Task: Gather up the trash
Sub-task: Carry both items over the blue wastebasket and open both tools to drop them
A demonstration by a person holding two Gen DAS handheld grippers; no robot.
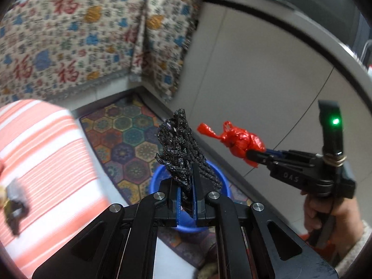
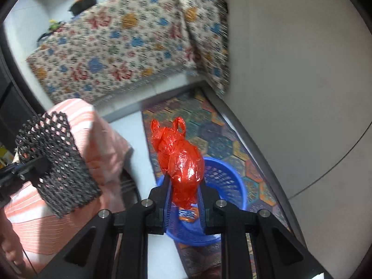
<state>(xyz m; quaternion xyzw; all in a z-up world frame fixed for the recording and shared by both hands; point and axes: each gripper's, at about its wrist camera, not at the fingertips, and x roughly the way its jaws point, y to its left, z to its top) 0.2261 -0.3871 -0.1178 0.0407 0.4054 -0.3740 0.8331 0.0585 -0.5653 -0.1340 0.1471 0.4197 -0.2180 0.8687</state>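
Note:
My left gripper (image 1: 184, 181) is shut on a crumpled black foam mesh sleeve (image 1: 179, 144), held above a blue plastic basket (image 1: 156, 177) on the floor. To its right, my right gripper (image 1: 254, 155) is shut on a knotted red plastic bag (image 1: 240, 140), with a person's hand (image 1: 325, 211) on its handle. In the right wrist view the red bag (image 2: 181, 160) sits between the fingers of the right gripper (image 2: 184, 182), over the blue basket (image 2: 229, 179). An orange wrapper (image 2: 188, 215) lies inside it. At the left, the left gripper (image 2: 38, 166) holds the black mesh (image 2: 58, 160).
An orange-and-white striped cloth (image 1: 46, 162) covers a surface on the left, with small scraps (image 1: 14, 209) on it. A hexagon-patterned rug (image 1: 130, 139) lies under the basket. A patterned sofa cover (image 1: 69, 46) hangs behind, and a white cabinet wall (image 1: 255, 69) stands on the right.

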